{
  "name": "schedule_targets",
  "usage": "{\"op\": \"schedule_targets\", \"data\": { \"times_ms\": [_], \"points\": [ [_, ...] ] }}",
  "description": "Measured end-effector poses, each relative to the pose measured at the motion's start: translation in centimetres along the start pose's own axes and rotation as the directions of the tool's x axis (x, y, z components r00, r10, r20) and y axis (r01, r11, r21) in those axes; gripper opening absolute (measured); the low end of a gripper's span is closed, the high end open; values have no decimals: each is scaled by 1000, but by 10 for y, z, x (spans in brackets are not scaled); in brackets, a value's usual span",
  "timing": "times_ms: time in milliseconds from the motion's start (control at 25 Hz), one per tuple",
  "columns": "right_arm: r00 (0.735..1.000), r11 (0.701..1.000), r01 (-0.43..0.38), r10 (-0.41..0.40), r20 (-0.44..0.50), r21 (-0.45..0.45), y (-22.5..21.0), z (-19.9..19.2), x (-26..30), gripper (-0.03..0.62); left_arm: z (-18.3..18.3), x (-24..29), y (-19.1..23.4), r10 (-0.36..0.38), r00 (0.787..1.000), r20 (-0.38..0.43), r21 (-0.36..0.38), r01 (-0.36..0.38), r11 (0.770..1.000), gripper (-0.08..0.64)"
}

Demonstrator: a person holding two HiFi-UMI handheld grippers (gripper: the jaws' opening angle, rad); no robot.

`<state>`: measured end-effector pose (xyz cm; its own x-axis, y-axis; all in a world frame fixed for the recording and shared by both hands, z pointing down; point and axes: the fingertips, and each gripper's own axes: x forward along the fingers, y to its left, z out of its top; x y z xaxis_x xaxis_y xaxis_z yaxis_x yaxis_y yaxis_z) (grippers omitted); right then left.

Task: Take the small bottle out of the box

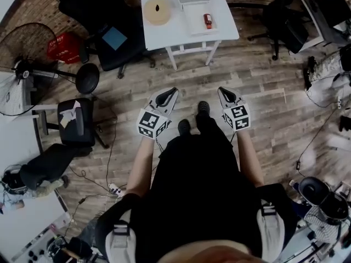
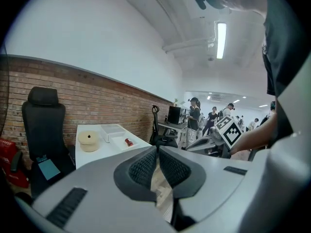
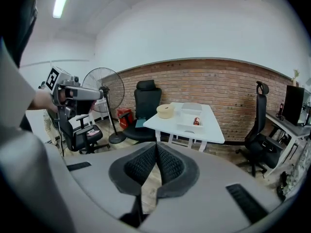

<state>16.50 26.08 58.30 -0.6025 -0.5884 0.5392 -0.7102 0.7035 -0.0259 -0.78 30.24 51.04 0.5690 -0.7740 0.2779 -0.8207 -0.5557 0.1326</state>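
In the head view, the left gripper (image 1: pixel 171 91) and right gripper (image 1: pixel 224 91) hang over the wooden floor (image 1: pixel 263 81), both clenched and empty. The small bottle (image 1: pixel 208 21) lies in a shallow box (image 1: pixel 194 26) on the white tabletop (image 1: pixel 164 35), well ahead of both tips. In the left gripper view, the jaws meet on nothing, and the bottle sits far ahead, to their left. In the right gripper view, the jaws are pressed together, and the bottle lies far ahead, slightly right.

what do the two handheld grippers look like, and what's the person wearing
The left gripper and right gripper have light grey tapering shells with dark textured pads. Each carries a white cube printed with black square markers. The person wears a black top; forearms are unsleeved.
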Motion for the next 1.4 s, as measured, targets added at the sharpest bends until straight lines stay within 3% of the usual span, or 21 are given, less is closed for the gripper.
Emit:
{"op": "schedule_targets", "data": {
  "times_ms": [280, 720, 1400],
  "points": [
    [997, 993, -71, 69, -20, -91, -42, 21, 31, -2, 24, 45, 21, 65, 998, -7, 3, -65, 998, 34],
    [993, 990, -110, 106, -49, -93, -128, 32, 69, -2, 50, 110, 45, 149, 989, -9, -3, -149, 989, 34],
    [980, 971, -197, 193, -44, -136, -165, 50, 109, -2, 61, 142, 63, 248, 968, -24, -9, -249, 969, 34]
  ]
}}
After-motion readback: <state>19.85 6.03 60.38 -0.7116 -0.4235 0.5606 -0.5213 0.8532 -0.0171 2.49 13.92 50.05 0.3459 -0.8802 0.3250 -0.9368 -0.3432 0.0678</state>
